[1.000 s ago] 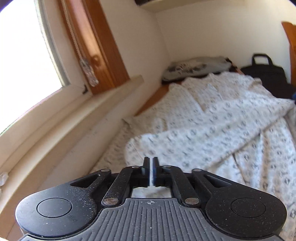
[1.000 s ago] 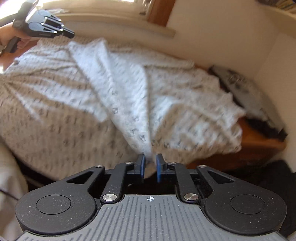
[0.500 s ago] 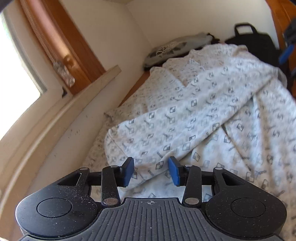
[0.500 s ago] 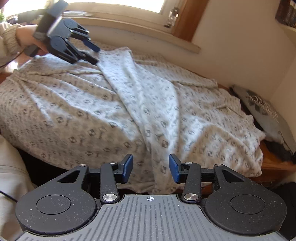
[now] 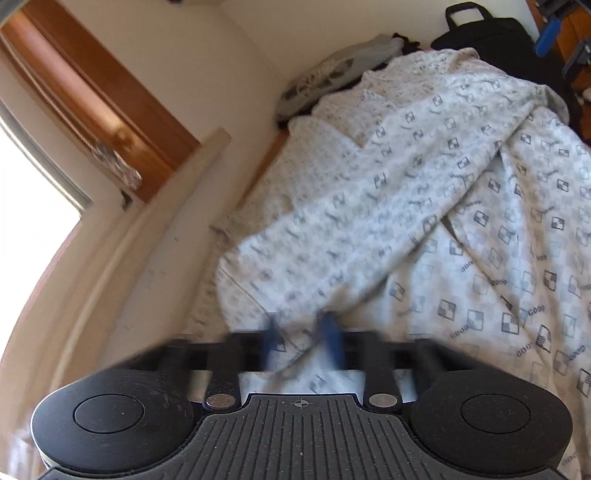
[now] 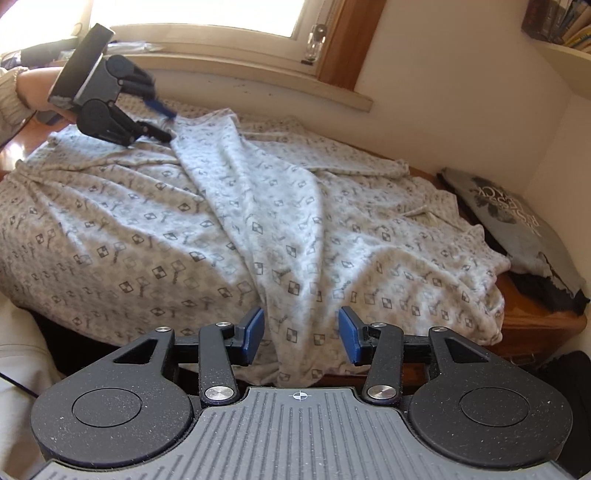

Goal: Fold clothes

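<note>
left wrist view: the window sill (image 5: 177,192) runs up the left, then the left gripper (image 5: 301,336), blurred, its blue pads apart with a fold of the garment (image 5: 424,206) between them but not pinched. the right wrist view confirms it: the left gripper (image 6: 157,122) sits at the far left corner of the cloth, pads spread. the garment (image 6: 258,229) is a pale printed knit spread over a wooden table (image 6: 535,317), one long flap laid diagonally across the body, its near edge hanging off the front. it looks light, soft and limp; it should drape and slide rather than hold a crease, so i'd judge it wants a pinch at a hem or corner through both layers, with the two grips well apart to keep the edge straight. the thick fold ridge down the middle is the other likely hold. the right gripper (image 6: 301,339) hovers wide open just above the overhanging hem, holding nothing.

writing: the print repeats small checkered squares with a word that seems to read "good". to the right, a grey folded shirt (image 6: 517,229) carries pale lettering, seen upside down and not legible. a black bag (image 5: 491,33) stands beyond, no label visible.
</note>
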### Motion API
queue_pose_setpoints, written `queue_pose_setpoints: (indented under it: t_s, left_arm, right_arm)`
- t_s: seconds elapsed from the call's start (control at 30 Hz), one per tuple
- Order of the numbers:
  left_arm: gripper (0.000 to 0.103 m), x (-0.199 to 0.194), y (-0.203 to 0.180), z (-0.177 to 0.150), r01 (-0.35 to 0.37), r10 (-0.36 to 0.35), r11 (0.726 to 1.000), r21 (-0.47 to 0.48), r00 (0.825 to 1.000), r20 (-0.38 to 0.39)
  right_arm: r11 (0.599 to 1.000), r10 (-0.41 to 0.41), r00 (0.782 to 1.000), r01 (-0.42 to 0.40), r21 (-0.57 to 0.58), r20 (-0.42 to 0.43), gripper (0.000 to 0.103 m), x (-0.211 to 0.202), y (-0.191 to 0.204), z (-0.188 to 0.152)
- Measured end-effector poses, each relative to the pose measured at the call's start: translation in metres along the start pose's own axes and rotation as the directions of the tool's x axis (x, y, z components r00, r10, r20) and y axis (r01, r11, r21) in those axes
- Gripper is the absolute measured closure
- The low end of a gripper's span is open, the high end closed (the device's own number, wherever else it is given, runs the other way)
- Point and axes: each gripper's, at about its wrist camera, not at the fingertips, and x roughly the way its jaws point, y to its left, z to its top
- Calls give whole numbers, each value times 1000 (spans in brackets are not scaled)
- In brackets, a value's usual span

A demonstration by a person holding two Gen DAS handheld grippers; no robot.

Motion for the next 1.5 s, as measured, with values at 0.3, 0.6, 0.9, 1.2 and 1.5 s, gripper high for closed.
queue_pose_setpoints:
  t_s: [0.3, 0.6, 0.9, 1.2, 1.5]
  left_arm:
    - [101, -50, 34, 1, -58, 62, 995, -79, 997, 44]
    - [37, -50, 42, -18, 19, -23, 980, -200, 1000, -21]
    - [0, -16, 78, -2, 162, -108, 822, -547, 986, 130]
    - [0, 23, 74, 21, 199, -85, 708, -678, 977, 198]
    - [0, 39, 63, 15, 175, -121, 725, -666, 985, 126]
  right_arm:
    - [1000, -1, 1000, 1, 19, -2, 57, -1, -10, -5]
    - [997, -9, 1000, 8, 71, 13, 48, 1, -42, -7]
    - [985, -27, 998, 16, 170, 60, 20, 8, -85, -10]
    - [937, -59, 982, -8, 348, 181, 0, 27, -131, -18]
    - [924, 30, 990, -81, 373, 141, 0, 62, -135, -17]
